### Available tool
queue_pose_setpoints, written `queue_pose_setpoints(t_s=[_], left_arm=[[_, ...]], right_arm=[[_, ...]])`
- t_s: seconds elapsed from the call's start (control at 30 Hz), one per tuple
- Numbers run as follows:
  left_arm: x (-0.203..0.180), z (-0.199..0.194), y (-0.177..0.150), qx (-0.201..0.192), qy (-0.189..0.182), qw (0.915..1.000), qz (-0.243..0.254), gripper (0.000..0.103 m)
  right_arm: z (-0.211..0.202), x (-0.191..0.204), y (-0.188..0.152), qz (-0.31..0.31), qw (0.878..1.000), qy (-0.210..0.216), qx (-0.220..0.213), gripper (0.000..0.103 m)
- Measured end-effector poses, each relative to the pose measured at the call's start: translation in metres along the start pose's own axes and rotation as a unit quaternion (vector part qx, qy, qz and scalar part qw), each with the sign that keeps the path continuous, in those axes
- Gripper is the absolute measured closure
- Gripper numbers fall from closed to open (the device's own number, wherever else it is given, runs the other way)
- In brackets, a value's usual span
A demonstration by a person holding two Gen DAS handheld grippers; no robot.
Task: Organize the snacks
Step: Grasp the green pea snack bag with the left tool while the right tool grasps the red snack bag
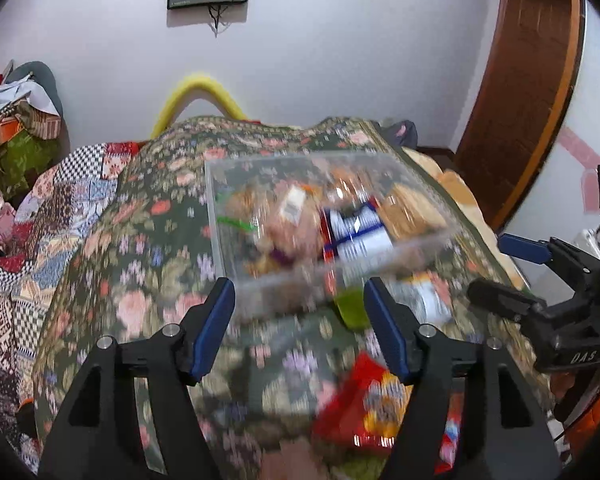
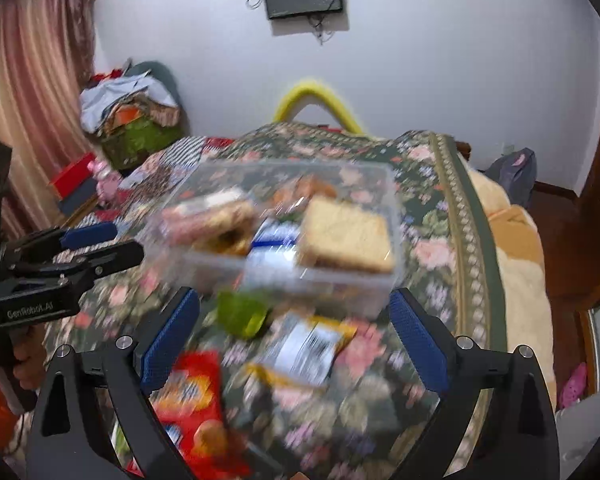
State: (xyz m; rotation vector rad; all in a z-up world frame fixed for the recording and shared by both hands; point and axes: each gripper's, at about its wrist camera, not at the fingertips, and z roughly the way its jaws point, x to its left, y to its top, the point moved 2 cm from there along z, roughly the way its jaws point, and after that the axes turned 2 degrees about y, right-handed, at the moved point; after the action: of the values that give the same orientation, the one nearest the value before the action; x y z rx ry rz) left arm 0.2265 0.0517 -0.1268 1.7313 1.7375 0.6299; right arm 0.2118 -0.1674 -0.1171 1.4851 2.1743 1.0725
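Observation:
A clear plastic box [image 1: 236, 264] [image 2: 394, 216] sits on the floral bedspread and holds several wrapped snacks, with a tan cake slice [image 2: 344, 236] and a blue-and-white pack [image 1: 356, 236]. In front of it lie a green packet [image 1: 350, 308] [image 2: 242, 316], a yellow-edged silver packet [image 2: 304, 348] and a red snack bag [image 1: 364, 400] [image 2: 192, 404]. My left gripper [image 1: 300, 328] is open and empty, just short of the box. My right gripper [image 2: 294, 340] is open and empty above the loose packets. Both views are blurred.
The floral bedspread [image 1: 148, 288] [image 2: 432, 240] covers the bed, with a patchwork quilt [image 1: 40, 248] to the left. A yellow curved tube [image 1: 200, 88] stands behind the bed. Piled clothes [image 2: 132, 108] lie at the left wall, a wooden door [image 1: 516, 100] at the right.

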Motion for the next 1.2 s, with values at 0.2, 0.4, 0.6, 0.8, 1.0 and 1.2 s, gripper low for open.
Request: queue_pose_setpoints(t_s=[0.2,0.4,0.6,0.8,1.0,1.2], left_arm=[[0.002,-0.022,-0.039,0.015,0.017,0.9997,0.006,0.036],[0.015,-0.026,-0.067,0.039,0.013,0.9990,-0.020,0.036],[0.015,-0.023,-0.085,0.059,0.000,0.9979,-0.026,0.036],[-0.002,-0.018,-0.097,0.080,-0.028,0.9962,-0.017,0.036],[-0.031,-0.014,-0.104,0.100,-0.058,0.9933,0.000,0.035],[-0.058,0.003,-0.109,0.129,-0.071,0.9891,0.008,0.034]], right_arm=[[0.009,0.035,-0.036,-0.013,0.998,0.049,0.044,0.008],[0.034,0.058,-0.060,-0.023,0.992,0.088,0.093,0.008],[0.069,0.046,-0.073,0.004,0.986,0.086,0.143,0.016],[0.058,0.044,-0.072,0.011,0.989,0.076,0.128,0.038],[0.020,0.029,-0.077,0.016,0.996,0.030,0.086,0.038],[-0.008,0.004,-0.079,0.042,0.997,0.003,0.060,0.038]])
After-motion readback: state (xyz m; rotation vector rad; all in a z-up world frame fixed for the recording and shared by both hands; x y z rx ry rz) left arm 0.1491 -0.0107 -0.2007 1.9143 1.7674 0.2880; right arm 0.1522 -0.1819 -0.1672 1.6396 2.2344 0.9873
